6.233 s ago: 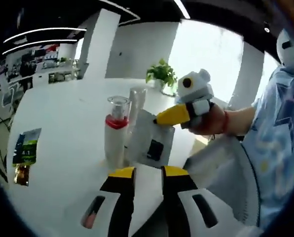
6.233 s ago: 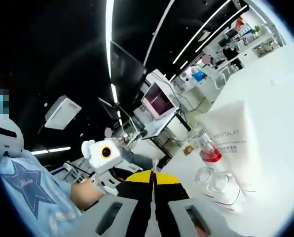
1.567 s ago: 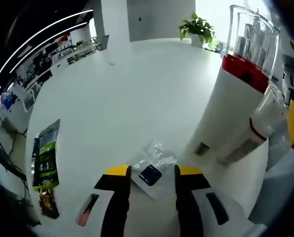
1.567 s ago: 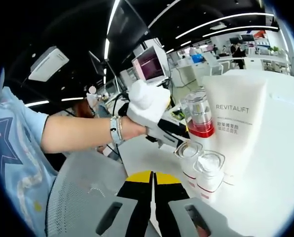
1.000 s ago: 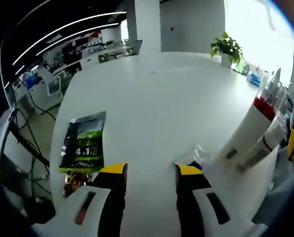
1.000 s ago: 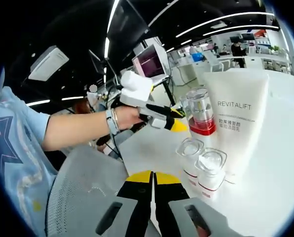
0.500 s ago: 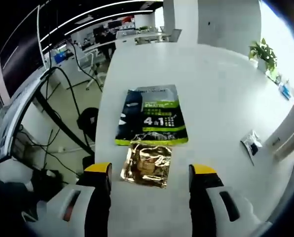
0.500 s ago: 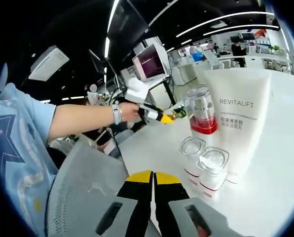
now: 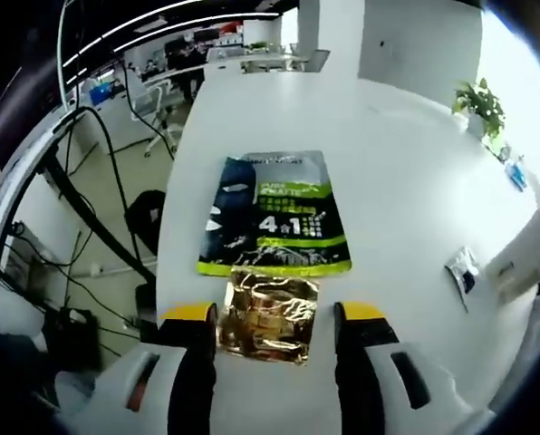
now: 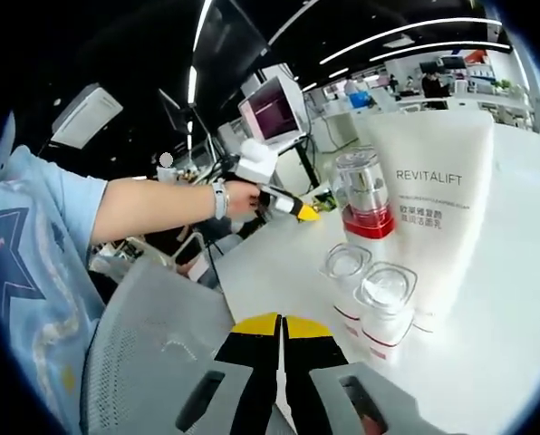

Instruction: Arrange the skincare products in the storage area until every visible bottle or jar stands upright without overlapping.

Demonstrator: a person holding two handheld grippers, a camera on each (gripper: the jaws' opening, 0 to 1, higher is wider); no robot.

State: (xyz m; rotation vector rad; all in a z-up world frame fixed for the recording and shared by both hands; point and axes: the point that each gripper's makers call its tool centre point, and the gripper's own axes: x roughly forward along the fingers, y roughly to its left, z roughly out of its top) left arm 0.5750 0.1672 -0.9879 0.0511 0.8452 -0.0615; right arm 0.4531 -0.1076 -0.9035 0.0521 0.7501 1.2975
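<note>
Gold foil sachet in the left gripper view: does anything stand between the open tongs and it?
Nothing visible does. The gold foil sachet lies flat on the white table between the left tongs, touching the green pouch beyond.

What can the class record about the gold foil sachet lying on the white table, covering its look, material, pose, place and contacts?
The gold foil sachet is a small, roughly square packet of shiny, crinkled metallic foil with reddish-brown reflections. It lies flat on the white table, near the table's edge. Its far edge meets or slightly overlaps the near edge of the green and black pouch. It sits between the two yellow-tipped jaws of the left hand-held gripper, which stand wide apart; whether they touch it cannot be told.
</note>
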